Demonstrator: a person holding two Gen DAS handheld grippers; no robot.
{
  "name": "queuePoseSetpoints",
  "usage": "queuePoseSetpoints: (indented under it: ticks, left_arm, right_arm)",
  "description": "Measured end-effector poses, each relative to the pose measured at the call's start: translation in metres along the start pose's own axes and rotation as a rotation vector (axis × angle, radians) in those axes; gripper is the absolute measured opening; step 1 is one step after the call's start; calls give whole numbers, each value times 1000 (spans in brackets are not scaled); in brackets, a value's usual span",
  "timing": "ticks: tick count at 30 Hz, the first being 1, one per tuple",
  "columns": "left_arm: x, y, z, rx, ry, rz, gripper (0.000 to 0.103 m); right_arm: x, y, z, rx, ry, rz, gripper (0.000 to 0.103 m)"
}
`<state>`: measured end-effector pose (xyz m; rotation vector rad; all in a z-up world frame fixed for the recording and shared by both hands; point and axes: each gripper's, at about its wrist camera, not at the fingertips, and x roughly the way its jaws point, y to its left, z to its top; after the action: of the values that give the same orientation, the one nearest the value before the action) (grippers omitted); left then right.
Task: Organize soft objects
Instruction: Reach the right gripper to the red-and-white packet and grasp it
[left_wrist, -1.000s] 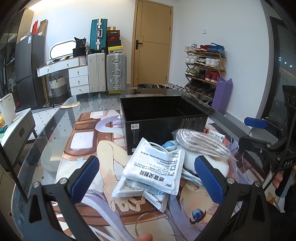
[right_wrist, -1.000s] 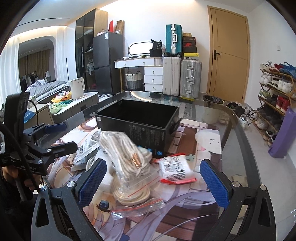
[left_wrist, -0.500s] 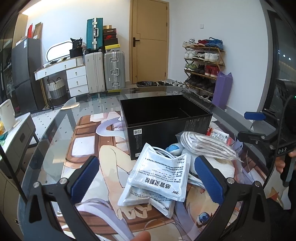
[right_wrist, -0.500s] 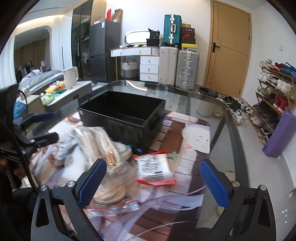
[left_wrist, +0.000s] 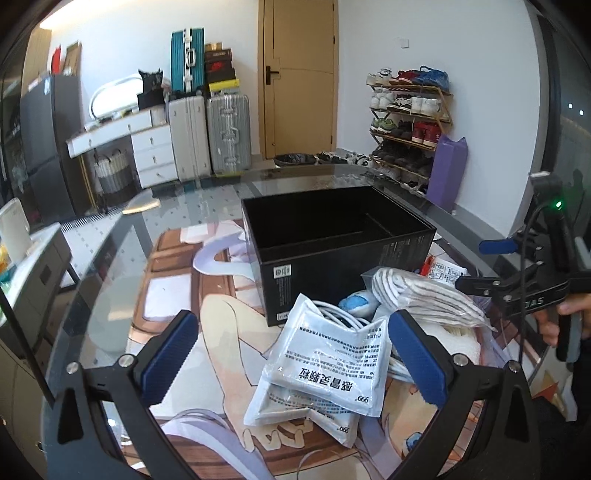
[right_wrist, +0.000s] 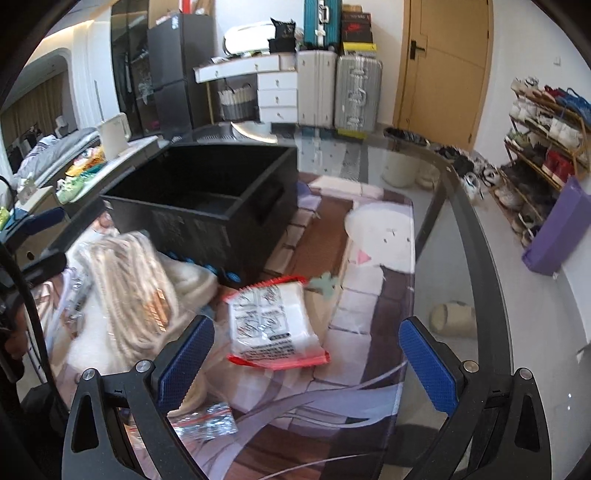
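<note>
An open black box (left_wrist: 332, 236) stands on the glass table, also in the right wrist view (right_wrist: 207, 199). In front of it lies a pile of soft things: white "999" packets (left_wrist: 332, 365), a bagged coil of pale rope (left_wrist: 417, 295) (right_wrist: 129, 288), a blue soft item (left_wrist: 356, 301), and a red-edged packet (right_wrist: 273, 325). My left gripper (left_wrist: 291, 354) is open, above the white packets. My right gripper (right_wrist: 306, 362) is open, above the red-edged packet; it also shows in the left wrist view (left_wrist: 517, 284).
A printed mat (right_wrist: 369, 258) covers the table under the glass. The curved table edge (right_wrist: 476, 258) runs on the right. Beyond are suitcases (left_wrist: 207, 133), a shoe rack (left_wrist: 406, 122), a door and a side cabinet (left_wrist: 29, 258).
The right gripper has swung right, from over the rope bag to over the red-edged packet. The left gripper has shifted slightly; the pile now sits more to its right. Both stay open.
</note>
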<state>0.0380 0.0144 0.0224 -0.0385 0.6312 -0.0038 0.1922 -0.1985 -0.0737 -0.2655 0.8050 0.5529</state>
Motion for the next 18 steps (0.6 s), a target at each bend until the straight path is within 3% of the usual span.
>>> queuePoseSetpoints:
  ticks: [8,12,18]
  left_arm:
    - [7,3,-4,-3,36,-26,103]
    - [12,1,-7,8,59,-17,103]
    - [15,-4,-9,24,81,-19,103]
  right_arm:
    - [17,9,0,-8,35,13,97]
    - [25,10,0,-15,67,-5,82]
    - [32,8,-2,-4,78,18,68]
